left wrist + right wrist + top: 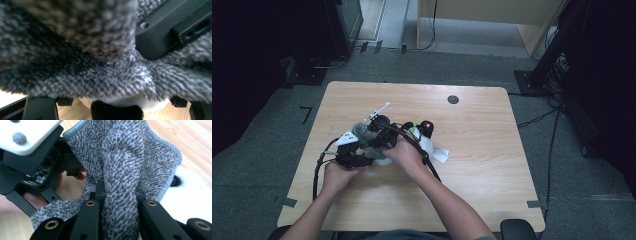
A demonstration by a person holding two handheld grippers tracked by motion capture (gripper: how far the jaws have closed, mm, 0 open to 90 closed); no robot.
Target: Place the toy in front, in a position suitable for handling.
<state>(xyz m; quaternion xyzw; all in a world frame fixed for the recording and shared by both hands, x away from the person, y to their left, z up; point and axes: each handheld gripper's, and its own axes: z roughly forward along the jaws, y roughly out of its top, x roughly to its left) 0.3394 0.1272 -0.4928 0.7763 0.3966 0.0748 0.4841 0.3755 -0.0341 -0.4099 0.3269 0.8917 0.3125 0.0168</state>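
Your right hand-held gripper (120, 202) pinches a fold of the grey knitted sock (125, 157) between its jaws; your left hand-held gripper (354, 155) is buried in the same sock, and its jaw state cannot be told. Both meet over the left half of a pale wooden table (482, 150), standing on grey carpet (262, 150). A white stuffed toy (427, 142) lies just beside them.

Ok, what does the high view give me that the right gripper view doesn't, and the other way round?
High view alone: the whole wooden table, the person's two hands meeting left of its centre, a white plush toy with a black and red top beside them, a white tag.

Right gripper view alone: the right gripper with its jaws closed on a fold of the speckled grey knit fabric.

Both: that fabric, the left gripper and bare tabletop.
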